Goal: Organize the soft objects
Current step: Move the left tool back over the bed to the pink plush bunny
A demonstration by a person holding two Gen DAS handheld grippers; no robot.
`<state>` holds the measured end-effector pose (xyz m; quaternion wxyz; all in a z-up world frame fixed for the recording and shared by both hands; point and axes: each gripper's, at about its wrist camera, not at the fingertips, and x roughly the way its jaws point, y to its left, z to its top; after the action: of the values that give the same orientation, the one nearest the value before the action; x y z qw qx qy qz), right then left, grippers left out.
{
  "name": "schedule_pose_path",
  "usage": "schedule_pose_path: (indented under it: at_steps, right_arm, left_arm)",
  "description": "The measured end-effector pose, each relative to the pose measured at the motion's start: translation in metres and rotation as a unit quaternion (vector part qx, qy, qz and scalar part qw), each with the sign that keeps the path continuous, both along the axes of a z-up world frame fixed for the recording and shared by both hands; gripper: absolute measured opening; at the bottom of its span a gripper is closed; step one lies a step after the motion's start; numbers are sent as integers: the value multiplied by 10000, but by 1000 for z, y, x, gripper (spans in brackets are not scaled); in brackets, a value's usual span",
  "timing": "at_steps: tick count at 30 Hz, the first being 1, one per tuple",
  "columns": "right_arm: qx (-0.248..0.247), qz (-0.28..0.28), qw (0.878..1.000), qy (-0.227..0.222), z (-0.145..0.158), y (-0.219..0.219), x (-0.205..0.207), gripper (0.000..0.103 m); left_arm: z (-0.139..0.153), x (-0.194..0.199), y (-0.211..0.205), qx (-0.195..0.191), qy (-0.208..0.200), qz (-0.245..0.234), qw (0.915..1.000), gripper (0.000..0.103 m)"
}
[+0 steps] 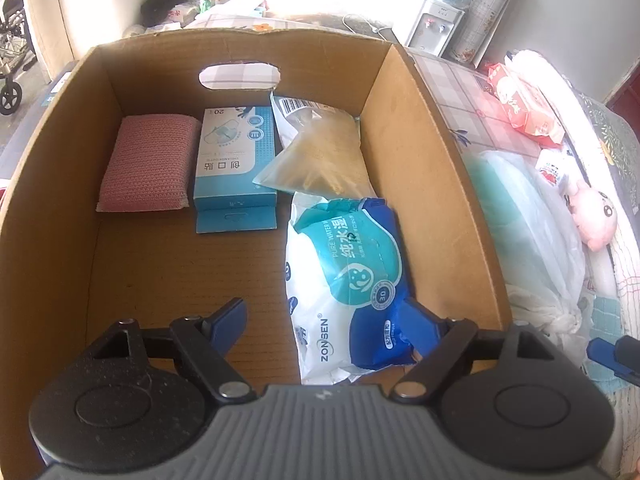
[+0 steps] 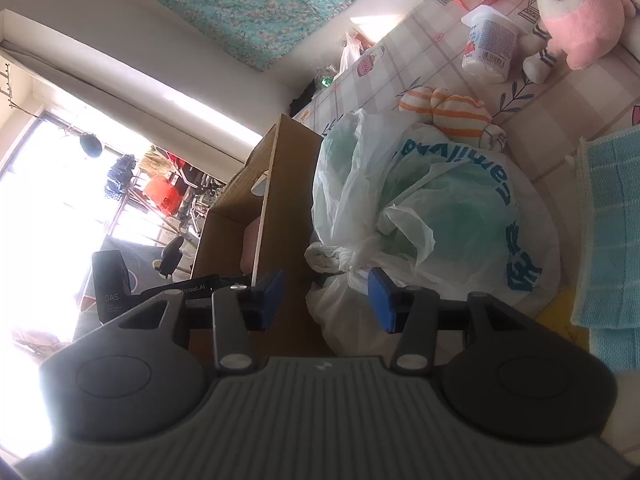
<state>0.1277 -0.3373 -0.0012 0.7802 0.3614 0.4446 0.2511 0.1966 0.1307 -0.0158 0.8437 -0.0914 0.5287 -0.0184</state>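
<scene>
A cardboard box (image 1: 424, 152) holds a pink sponge (image 1: 150, 162), a blue plaster box (image 1: 236, 160), a clear bag of yellowish stuff (image 1: 320, 152) and a blue-white wet wipe pack (image 1: 348, 276). My left gripper (image 1: 328, 324) is open just above the box floor, its jaws spread on either side of the wipe pack's near end. My right gripper (image 2: 326, 296) is open beside the box (image 2: 288, 184), its jaws on either side of the knot of a tied white plastic bag (image 2: 440, 208) without closing on it.
On the tablecloth to the right lie a pink plush toy (image 2: 580, 12), a white bottle (image 2: 486, 44), an orange-striped plush (image 2: 456, 116), a red wipe pack (image 1: 520, 104) and a teal cloth (image 2: 612, 232). A water dispenser (image 1: 436, 20) stands behind the box.
</scene>
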Motion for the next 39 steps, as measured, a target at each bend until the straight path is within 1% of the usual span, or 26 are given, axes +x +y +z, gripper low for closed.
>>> schedule_pose_path:
  at_steps: [6, 10, 12, 15, 18, 22, 25, 26, 28, 29, 30, 32, 33, 36, 38, 39]
  right_arm:
    - [-24, -229, 9997, -51, 0, -13, -7, 51]
    - [9, -463, 9989, -117, 1, -27, -11, 54]
    - [28, -564, 9983, -137, 1, -35, -13, 55]
    - [23, -693, 9974, -197, 3, -48, -15, 57]
    - [16, -857, 9959, -301, 7, -63, -14, 61]
    - [-18, -1130, 9928, -391, 11, -84, -8, 67]
    - [-21, -1441, 9887, -421, 10, -103, 1, 69]
    - [-18, -1561, 9869, -418, 10, -110, 4, 70]
    - [-37, -1796, 9830, -392, 6, -121, 12, 71]
    - [-42, -1899, 9811, -361, 4, -125, 16, 72]
    - [-50, -2054, 9782, -305, 1, -131, 22, 72]
    - [-82, -2316, 9726, -208, -7, -142, 33, 72]
    - [-114, -2423, 9700, -171, -11, -146, 39, 73]
    - [-127, -2714, 9624, 38, -29, -160, 60, 73]
    - [-88, -2870, 9576, 217, -43, -169, 76, 73]
    - [-87, -2938, 9554, 294, -49, -173, 83, 73]
  left_arm:
    - [37, -29, 6, 12, -616, 242, 9978, 87]
    - [61, -45, -6, 187, -1107, 270, 9933, 88]
    - [70, -47, -17, 255, -1252, 141, 9917, 88]
    - [86, -48, -40, 347, -1438, -209, 9888, 88]
    - [101, -45, -69, 526, -1667, -692, 9822, 90]
    - [116, -35, -115, 917, -1937, -1472, 9656, 93]
    - [117, -23, -156, 1227, -2094, -2162, 9457, 95]
    - [114, -16, -172, 1363, -2135, -2407, 9369, 95]
    - [108, -6, -196, 1552, -2161, -2740, 9242, 95]
    - [102, 0, -211, 1645, -2137, -2960, 9163, 95]
    - [97, 6, -222, 1700, -2093, -3141, 9103, 95]
    - [83, 20, -244, 1722, -1985, -3524, 8982, 95]
    - [78, 27, -253, 1695, -1949, -3668, 8937, 95]
    - [59, 52, -279, 1519, -1862, -4042, 8825, 95]
    - [46, 70, -298, 1379, -1802, -4313, 8732, 95]
    - [39, 80, -308, 1278, -1708, -4498, 8673, 95]
